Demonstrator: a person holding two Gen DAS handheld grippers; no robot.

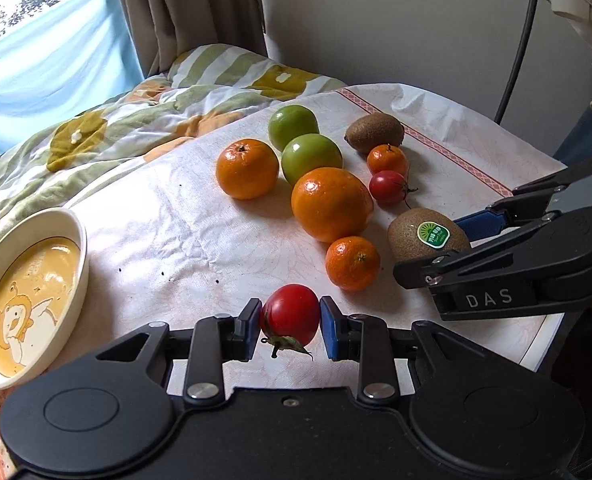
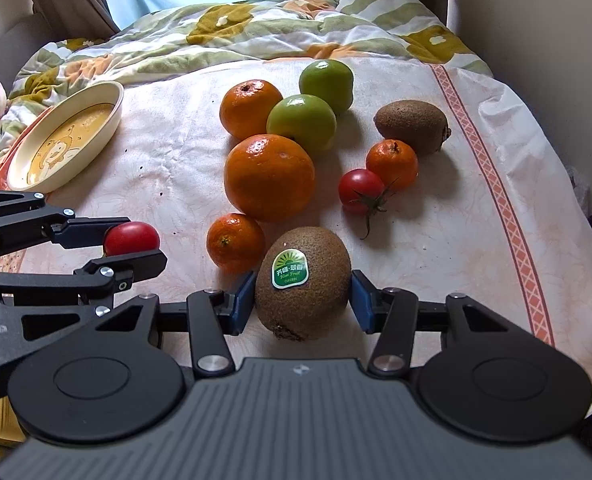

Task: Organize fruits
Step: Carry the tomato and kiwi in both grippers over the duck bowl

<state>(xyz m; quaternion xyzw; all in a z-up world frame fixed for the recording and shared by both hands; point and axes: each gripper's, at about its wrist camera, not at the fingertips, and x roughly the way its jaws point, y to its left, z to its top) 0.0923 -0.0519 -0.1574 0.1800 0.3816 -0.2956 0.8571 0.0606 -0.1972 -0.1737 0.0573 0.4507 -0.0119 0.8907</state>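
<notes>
My left gripper [image 1: 290, 322] is shut on a red tomato [image 1: 290, 316], pads touching both sides; it also shows in the right wrist view [image 2: 132, 239]. My right gripper [image 2: 302, 294] brackets a stickered kiwi [image 2: 302, 280], with the pads close to or touching its sides; the kiwi also shows in the left wrist view [image 1: 426, 238]. On the white cloth lie a big orange [image 1: 331, 204], a second orange [image 1: 247, 168], two green apples [image 1: 311, 158], two small mandarins [image 1: 352, 263], another tomato [image 1: 388, 187] and a second kiwi [image 1: 374, 133].
An oval cream dish [image 1: 80, 264] with a yellow cartoon bottom stands at the left, also in the right wrist view [image 2: 113, 120]. A rumpled floral quilt [image 1: 107, 128] lies behind the cloth. A wall and a cable [image 1: 520, 40] are at the right.
</notes>
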